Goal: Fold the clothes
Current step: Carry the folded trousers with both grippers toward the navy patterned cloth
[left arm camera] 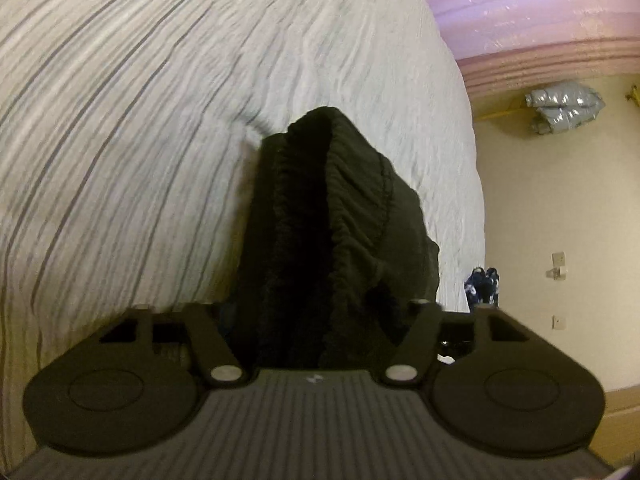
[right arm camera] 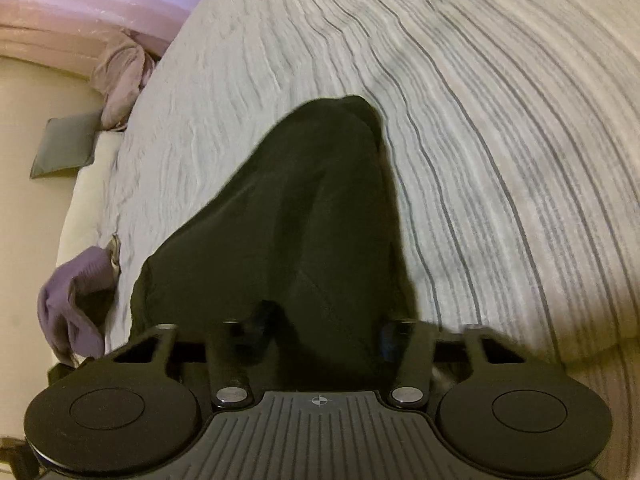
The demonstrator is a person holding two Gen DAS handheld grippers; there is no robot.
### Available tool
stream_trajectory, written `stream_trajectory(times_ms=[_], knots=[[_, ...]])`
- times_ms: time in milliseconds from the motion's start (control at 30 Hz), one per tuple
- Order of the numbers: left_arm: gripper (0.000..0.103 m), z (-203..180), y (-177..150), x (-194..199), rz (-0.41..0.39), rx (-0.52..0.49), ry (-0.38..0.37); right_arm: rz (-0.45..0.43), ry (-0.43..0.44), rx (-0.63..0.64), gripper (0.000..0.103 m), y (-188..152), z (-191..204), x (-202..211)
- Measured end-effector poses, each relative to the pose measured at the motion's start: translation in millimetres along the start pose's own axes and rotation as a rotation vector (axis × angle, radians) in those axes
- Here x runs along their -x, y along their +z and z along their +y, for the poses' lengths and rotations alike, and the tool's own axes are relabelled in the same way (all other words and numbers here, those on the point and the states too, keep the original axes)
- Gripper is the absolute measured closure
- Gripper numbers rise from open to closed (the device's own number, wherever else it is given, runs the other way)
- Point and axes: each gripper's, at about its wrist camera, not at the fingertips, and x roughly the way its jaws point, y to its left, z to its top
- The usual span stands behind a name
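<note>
A black garment (left arm camera: 340,200) with a gathered elastic band lies bunched on the striped bedspread (left arm camera: 140,120). It runs straight out from my left gripper (left arm camera: 324,312) and covers both fingers, so the jaws' stand is hidden. In the right wrist view the same black garment (right arm camera: 320,208) spreads smooth and wide from my right gripper (right arm camera: 320,320) towards a narrow far end. It drapes over those fingers too. Only the linkage arms of each gripper show on either side of the cloth.
The bed's edge (left arm camera: 472,200) drops to a cream floor on the left view's right side, where dark shoes (left arm camera: 482,284) stand. A purple cloth (right arm camera: 76,296) hangs at the bed's other edge, beyond it a grey cushion (right arm camera: 66,148) and pink bedding (right arm camera: 124,76).
</note>
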Motion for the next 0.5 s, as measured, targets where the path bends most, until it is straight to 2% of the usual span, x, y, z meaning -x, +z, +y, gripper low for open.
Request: stream_trajectory(times_ms=[33,100,133,167,233,300,333,433,467,500], knots=[[0.055,-3.5,-0.4,3.2,0.001,-0.015,0.001,-0.005,0.009,0.007,0.073,-0.3,3.0,5.4],[0.054,-6.3,-0.9,4.5,0.002,-0.014,0.009,-0.014,0.028,0.007,0.074,-2.0,6.3,14.0],[0.050,-4.8,-0.3,1.6,0.000,0.005,0.025,-0.017,0.028,0.008,0.072,-3.3,7.0,15.8],[0.045,-3.3,0.4,-1.7,0.001,0.022,0.040,-0.013,0.021,0.008,0.066,-3.6,5.7,12.2],[0.041,-1.6,3.2,-8.6,0.007,0.026,0.042,0.003,0.011,-0.016,0.050,-3.3,-1.4,1.5],[0.043,-2.2,5.6,-11.8,0.002,0.038,0.039,0.002,0.031,-0.088,0.049,-1.8,-11.5,-9.9],[0.048,-3.7,6.7,-11.8,-0.001,0.040,0.039,-0.002,0.043,-0.109,0.049,-0.6,-11.9,-12.7],[0.059,-13.5,7.8,-3.7,-0.005,0.006,0.027,-0.019,0.060,-0.068,0.075,1.2,-1.7,-4.7],[0.061,-17.3,8.4,-0.6,-0.005,0.000,0.021,-0.026,0.070,-0.057,0.079,1.2,1.3,-0.3],[0.061,-22.2,8.9,2.8,-0.006,-0.009,0.013,-0.034,0.084,-0.052,0.080,0.3,4.9,6.0]])
